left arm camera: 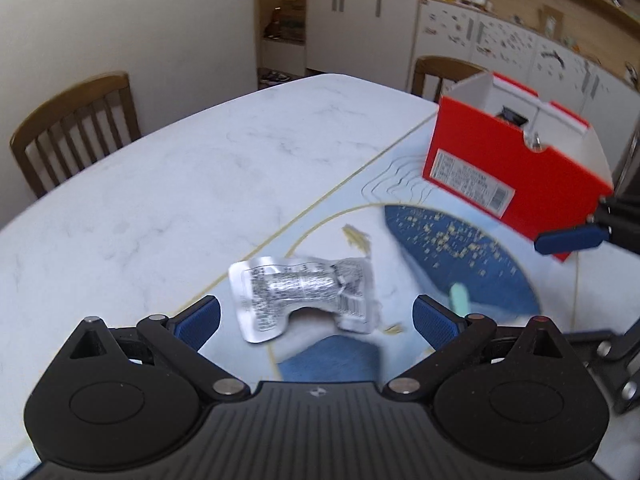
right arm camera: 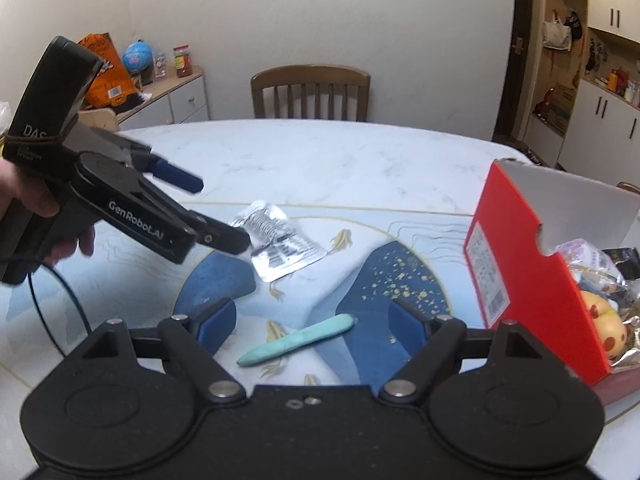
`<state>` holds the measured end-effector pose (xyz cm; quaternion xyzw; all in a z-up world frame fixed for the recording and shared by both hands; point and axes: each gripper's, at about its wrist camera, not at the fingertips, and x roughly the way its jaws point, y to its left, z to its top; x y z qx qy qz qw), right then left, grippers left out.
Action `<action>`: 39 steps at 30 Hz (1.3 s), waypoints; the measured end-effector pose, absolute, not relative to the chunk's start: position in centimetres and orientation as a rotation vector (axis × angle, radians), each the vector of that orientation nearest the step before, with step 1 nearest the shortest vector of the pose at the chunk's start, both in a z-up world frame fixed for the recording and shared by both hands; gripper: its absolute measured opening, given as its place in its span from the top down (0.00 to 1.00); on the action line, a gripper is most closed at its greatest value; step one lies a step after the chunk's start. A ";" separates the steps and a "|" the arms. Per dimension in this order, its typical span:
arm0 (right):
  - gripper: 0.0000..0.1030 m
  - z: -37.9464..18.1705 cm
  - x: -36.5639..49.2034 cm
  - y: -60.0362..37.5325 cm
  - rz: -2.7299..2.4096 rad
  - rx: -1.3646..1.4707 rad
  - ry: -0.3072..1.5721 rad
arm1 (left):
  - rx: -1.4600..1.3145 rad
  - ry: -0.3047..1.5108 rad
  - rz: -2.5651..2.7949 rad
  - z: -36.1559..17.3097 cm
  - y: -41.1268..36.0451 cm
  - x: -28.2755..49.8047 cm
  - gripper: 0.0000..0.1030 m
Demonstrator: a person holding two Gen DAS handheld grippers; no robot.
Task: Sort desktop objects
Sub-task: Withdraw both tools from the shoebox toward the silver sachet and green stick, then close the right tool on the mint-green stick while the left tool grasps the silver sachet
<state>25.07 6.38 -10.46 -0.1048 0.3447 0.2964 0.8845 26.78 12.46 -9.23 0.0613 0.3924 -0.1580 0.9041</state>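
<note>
A crinkled silver packet [left arm camera: 304,296] [right arm camera: 280,248] lies flat on the blue-and-white mat [right arm camera: 360,240]. My left gripper [left arm camera: 316,322] [right arm camera: 216,210] is open and tilted down over it. The packet lies on the mat in the gap between its blue pads [left arm camera: 198,322], and neither pad presses on it. A mint-green pen [right arm camera: 298,340] [left arm camera: 458,298] lies on the mat between the wide-open fingers of my right gripper [right arm camera: 312,330], untouched. One right finger shows in front of the red box [left arm camera: 516,168] [right arm camera: 532,256]. The box stands open at the right, holding wrapped packets and a yellow toy.
The mat covers the near part of a white marble table [left arm camera: 200,160]. Wooden chairs [left arm camera: 76,128] [right arm camera: 310,92] stand at the far sides. A hand [right arm camera: 24,196] holds the left gripper, with a black cable hanging below it. White cabinets line the back wall.
</note>
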 end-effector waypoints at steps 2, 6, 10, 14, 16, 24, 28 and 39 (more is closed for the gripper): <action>0.19 -11.0 25.1 6.6 0.630 -0.232 0.723 | 0.164 0.811 -0.345 -9.7 12.9 26.9 0.00; 0.19 -11.8 25.1 7.0 0.636 -0.243 0.737 | 0.259 0.796 -0.399 -10.6 13.5 27.3 0.00; 0.19 -12.2 25.2 7.1 0.633 -0.242 0.752 | 0.361 0.791 -0.427 -11.8 13.5 28.3 0.00; 0.19 -12.8 25.4 7.1 0.627 -0.249 0.768 | 0.411 0.793 -0.427 -12.5 13.8 29.8 0.00; 0.19 -13.1 25.6 7.1 0.631 -0.251 0.776 | 0.432 0.787 -0.432 -12.7 13.9 30.3 0.00; 0.18 -14.6 25.6 7.7 0.707 -0.279 0.783 | 0.446 0.768 -0.472 -13.4 13.1 31.4 0.00; 0.18 -15.2 25.5 7.9 0.729 -0.335 0.745 | 0.413 0.766 -0.487 -13.6 12.4 31.6 0.00; 0.13 -16.2 28.3 8.1 0.765 -0.337 0.716 | 0.318 0.794 -0.542 -14.1 10.5 32.2 0.01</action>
